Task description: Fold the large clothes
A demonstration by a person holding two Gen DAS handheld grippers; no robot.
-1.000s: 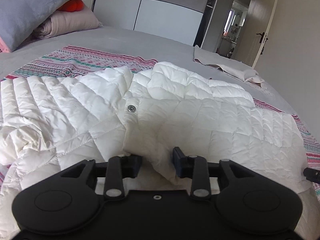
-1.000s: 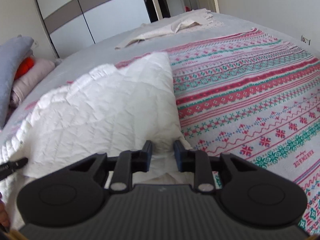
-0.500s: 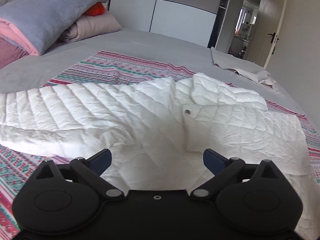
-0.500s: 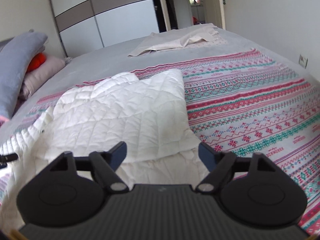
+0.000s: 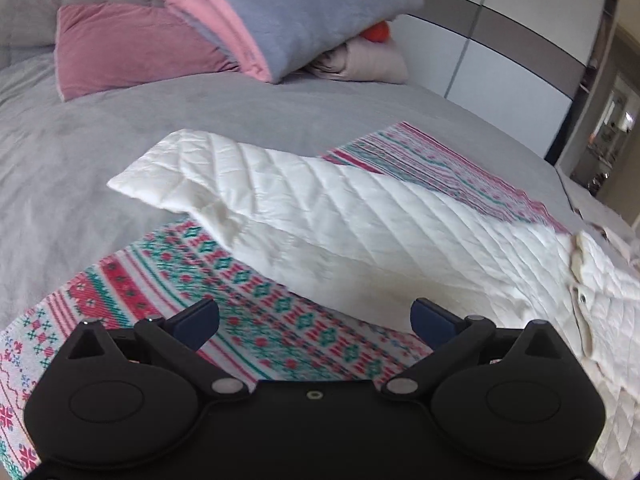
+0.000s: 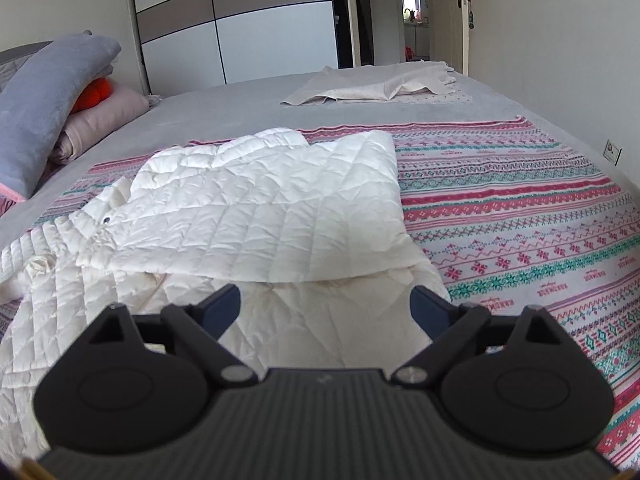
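A white quilted jacket [image 6: 260,216] lies on the patterned blanket [image 6: 520,200], its right side folded over the body. In the left wrist view one sleeve [image 5: 340,208] stretches left onto the grey bed cover. My left gripper [image 5: 314,312] hovers over the blanket just short of that sleeve. Its jaws are opening wide with nothing between them. My right gripper [image 6: 326,300] hangs over the jacket's near hem, its jaws also opening, and the pads are clear of the fabric.
Folded grey and pink blankets [image 5: 280,12] and a pink cushion [image 5: 132,44] are stacked at the head of the bed. A beige cloth [image 6: 384,88] lies at the far side. Behind it are a wardrobe [image 6: 260,28] and a door [image 6: 456,8].
Both grippers have opened and let go of the jacket. The left one has swung left toward the outstretched sleeve. The right one has drawn back and risen a little.
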